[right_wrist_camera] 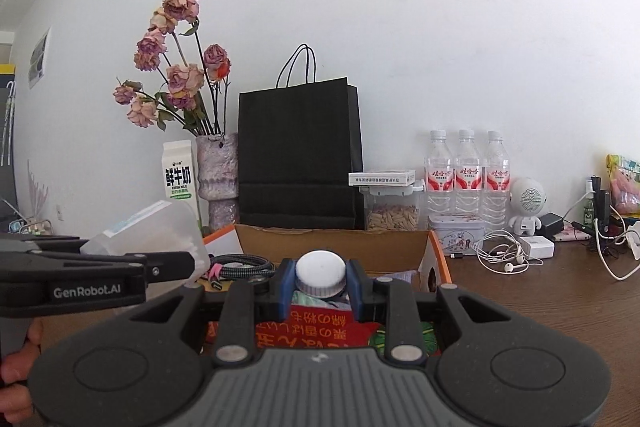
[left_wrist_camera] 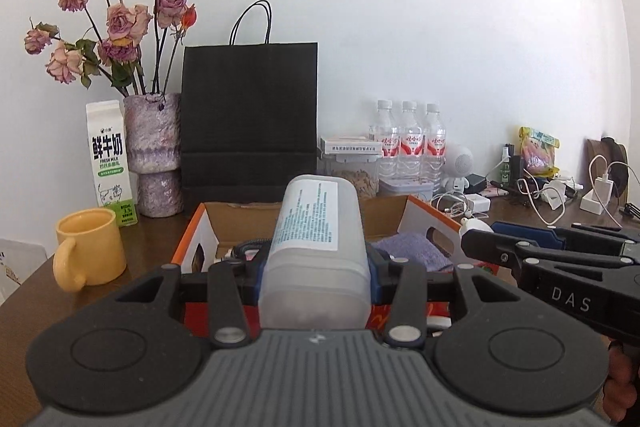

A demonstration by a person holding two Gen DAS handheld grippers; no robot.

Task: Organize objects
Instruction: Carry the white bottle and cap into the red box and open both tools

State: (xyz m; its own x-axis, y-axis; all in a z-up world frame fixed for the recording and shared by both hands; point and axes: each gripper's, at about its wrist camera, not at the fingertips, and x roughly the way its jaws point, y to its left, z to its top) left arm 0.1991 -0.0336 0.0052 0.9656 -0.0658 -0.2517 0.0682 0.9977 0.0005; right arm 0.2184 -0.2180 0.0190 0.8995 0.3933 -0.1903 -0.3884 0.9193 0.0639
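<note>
- The left claw [left_wrist_camera: 316, 263] is clamped on a frosted plastic container [left_wrist_camera: 316, 239] with a white printed label, held by its sides above the cardboard box [left_wrist_camera: 388, 215].
- The right claw [right_wrist_camera: 320, 287] is closed around a small bottle with a white cap [right_wrist_camera: 320, 273], its blue-lined fingers [right_wrist_camera: 285, 291] pressing either side of the cap (the body below the cap is mostly hidden).
- Both claws hang side by side over the open box, which sits on the brown table [right_wrist_camera: 540, 299]; the orange-edged box holds a purple cloth [left_wrist_camera: 416, 251], a braided cable [right_wrist_camera: 244, 263] and a red printed packet [right_wrist_camera: 316, 331].
- A yellow mug [left_wrist_camera: 86, 247] stands on the table just left of the box.
- Behind the box, against the white wall: a milk carton [left_wrist_camera: 110, 163], a mottled purple vase [left_wrist_camera: 154, 151] of dried roses [left_wrist_camera: 120, 23], and a black paper bag [left_wrist_camera: 250, 119] standing upright.
- Further right stand three water bottles [right_wrist_camera: 466, 175] in a row, a clear canister [right_wrist_camera: 392, 211] with a flat box on its lid, a small tin [right_wrist_camera: 454, 233], and a white round-headed robot figure [right_wrist_camera: 528, 205].
- Earphones, chargers and white cables [right_wrist_camera: 508, 255] lie tangled on the table at the right.
</note>
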